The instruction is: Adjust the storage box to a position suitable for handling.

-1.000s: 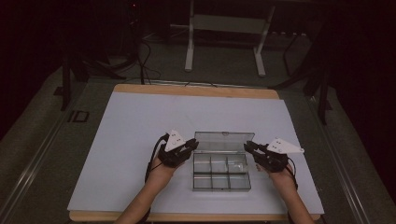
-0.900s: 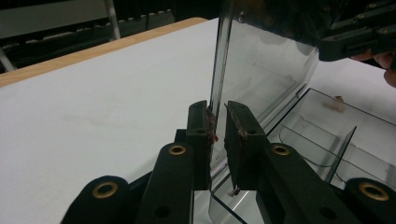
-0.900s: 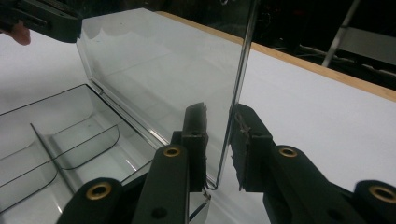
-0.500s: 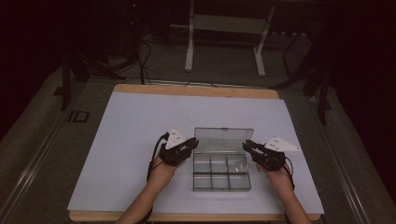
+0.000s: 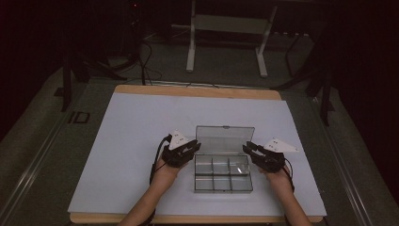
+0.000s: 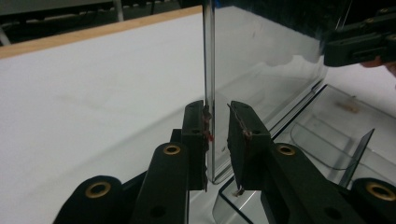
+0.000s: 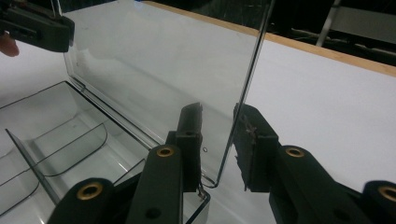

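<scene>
A clear plastic compartment box [image 5: 223, 175] lies on the white table near the front, its empty cells split by dividers. Its clear lid [image 5: 225, 139] stands upright at the back. My left gripper [image 5: 196, 147] is at the lid's left edge. In the left gripper view it [image 6: 217, 126] is open, with the lid edge [image 6: 208, 70] between the jaws, against the left pad. My right gripper [image 5: 246, 148] is at the lid's right edge. In the right gripper view it [image 7: 219, 126] is open astride that edge [image 7: 252, 70], with a gap on both sides.
The white table top [image 5: 141, 127] has a wooden rim [image 5: 197, 91] at the back and wide bare room to the left and behind the box. A metal stand [image 5: 226, 28] and cables sit on the dark floor beyond the table.
The right gripper has edged slightly left, closer onto the lid's right edge. The left gripper, the lid and the box stay much as they were.
</scene>
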`<action>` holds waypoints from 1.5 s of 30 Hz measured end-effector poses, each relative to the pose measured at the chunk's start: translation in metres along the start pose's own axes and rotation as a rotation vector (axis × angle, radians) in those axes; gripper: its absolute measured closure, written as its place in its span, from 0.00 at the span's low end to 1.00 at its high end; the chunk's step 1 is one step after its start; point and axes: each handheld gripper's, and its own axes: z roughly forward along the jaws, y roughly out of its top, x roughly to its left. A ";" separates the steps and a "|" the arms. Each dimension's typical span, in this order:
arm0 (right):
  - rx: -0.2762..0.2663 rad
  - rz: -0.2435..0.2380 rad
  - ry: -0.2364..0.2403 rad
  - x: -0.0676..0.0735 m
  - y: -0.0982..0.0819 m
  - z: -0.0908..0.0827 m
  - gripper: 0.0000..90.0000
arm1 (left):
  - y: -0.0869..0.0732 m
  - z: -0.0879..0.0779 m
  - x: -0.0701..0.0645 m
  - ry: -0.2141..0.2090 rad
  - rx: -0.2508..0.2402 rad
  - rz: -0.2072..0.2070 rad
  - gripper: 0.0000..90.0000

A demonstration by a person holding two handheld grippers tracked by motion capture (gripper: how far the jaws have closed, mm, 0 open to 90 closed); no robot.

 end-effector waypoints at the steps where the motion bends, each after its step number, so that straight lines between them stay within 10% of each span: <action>1: 0.004 0.004 -0.001 0.000 0.000 0.001 0.80 | -0.001 0.001 0.000 0.001 0.001 -0.005 0.86; 45: 0.116 0.170 0.016 -0.009 -0.007 0.016 0.71 | -0.006 0.022 0.004 0.016 0.114 -0.154 0.70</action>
